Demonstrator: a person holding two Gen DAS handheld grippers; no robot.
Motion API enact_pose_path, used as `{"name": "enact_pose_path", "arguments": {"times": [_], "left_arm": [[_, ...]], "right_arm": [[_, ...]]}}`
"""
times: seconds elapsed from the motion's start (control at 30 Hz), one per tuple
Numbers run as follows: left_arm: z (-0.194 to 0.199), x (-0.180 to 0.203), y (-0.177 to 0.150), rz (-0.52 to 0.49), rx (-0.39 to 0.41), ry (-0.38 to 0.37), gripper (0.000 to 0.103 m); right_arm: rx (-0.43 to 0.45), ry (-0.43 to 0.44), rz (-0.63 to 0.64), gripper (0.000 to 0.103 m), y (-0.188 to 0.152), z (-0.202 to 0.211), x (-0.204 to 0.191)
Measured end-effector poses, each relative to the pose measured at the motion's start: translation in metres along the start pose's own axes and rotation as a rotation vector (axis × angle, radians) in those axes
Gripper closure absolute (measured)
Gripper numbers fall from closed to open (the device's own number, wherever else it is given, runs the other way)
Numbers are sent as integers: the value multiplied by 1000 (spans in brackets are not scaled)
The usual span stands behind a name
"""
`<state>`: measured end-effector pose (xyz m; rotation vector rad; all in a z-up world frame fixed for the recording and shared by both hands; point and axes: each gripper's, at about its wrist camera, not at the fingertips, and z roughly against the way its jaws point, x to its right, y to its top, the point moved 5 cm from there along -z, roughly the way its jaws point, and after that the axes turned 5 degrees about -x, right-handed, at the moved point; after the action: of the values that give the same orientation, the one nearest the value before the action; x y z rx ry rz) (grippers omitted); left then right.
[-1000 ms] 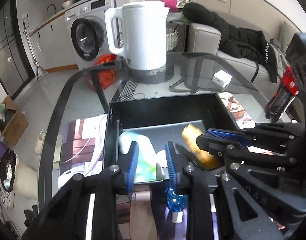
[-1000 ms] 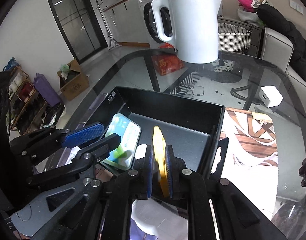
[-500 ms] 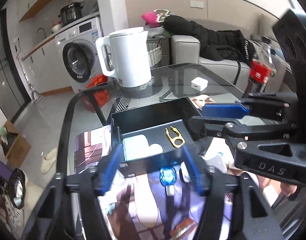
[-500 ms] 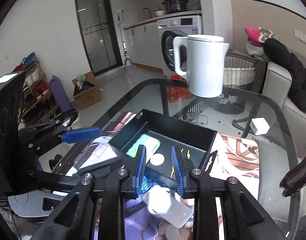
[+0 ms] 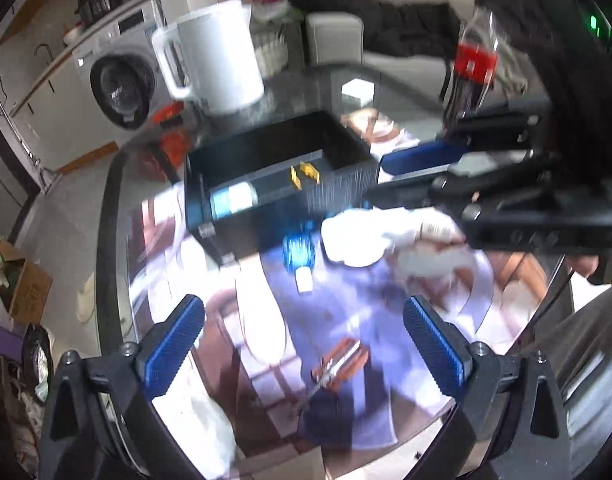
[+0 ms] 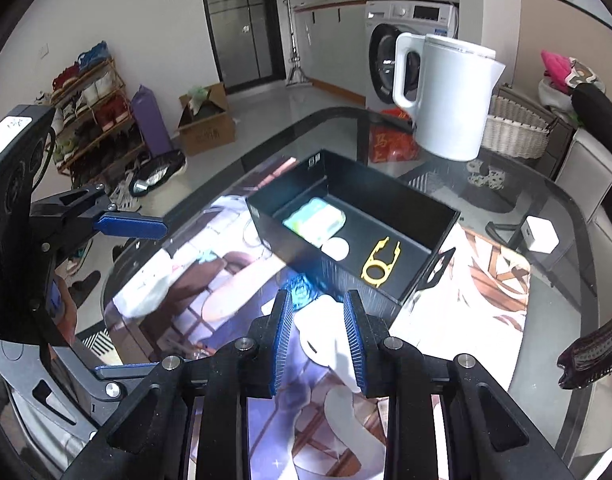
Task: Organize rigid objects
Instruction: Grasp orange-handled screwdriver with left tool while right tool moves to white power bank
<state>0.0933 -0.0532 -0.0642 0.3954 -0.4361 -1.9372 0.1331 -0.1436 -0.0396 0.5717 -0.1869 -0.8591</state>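
Left claw (image 5: pixel 304 344): spread wide, holding nothing, above the printed mat (image 5: pixel 345 380).
Right claw (image 6: pixel 317 336): parted narrowly, nothing clamped; a white object (image 6: pixel 325 320) lies on the mat between its blue pads.
Black box (image 6: pixel 385 196): on the glass table (image 6: pixel 553 308), at 12 o'clock from the right claw.
Box contents: green-and-white case (image 6: pixel 313 222) at 10 o'clock inside, white disc (image 6: pixel 335 249) beside it, yellow clip (image 6: pixel 379 262) toward 3 o'clock.
Blue object (image 6: pixel 300 290): just outside the near box wall.
Kettle (image 6: pixel 445 100): white, beyond the box at 1 o'clock.
Orange-handled tool (image 5: pixel 337 364): on the mat between the left claw's fingers; blurred.
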Motion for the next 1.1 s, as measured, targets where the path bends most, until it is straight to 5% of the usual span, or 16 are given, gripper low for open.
{"name": "enact_pose_path", "arguments": {"times": [0.5, 0.53, 0.63, 0.73, 1.1], "left_arm": [[-43, 26, -45, -158, -148, -54, 5], [-46, 26, -46, -156, -163, -63, 10], [-57, 22, -51, -140, -219, -89, 56], [-56, 17, -48, -103, -217, -120, 71], [-59, 15, -39, -50, -191, -115, 71]], "right_arm": [[-175, 30, 42, 56, -19, -72, 5], [-166, 28, 47, 54, -19, -72, 5], [-163, 28, 34, 44, -20, -72, 9], [-166, 13, 33, 42, -23, -71, 12], [-173, -42, 87, 41, -29, -69, 10]]}}
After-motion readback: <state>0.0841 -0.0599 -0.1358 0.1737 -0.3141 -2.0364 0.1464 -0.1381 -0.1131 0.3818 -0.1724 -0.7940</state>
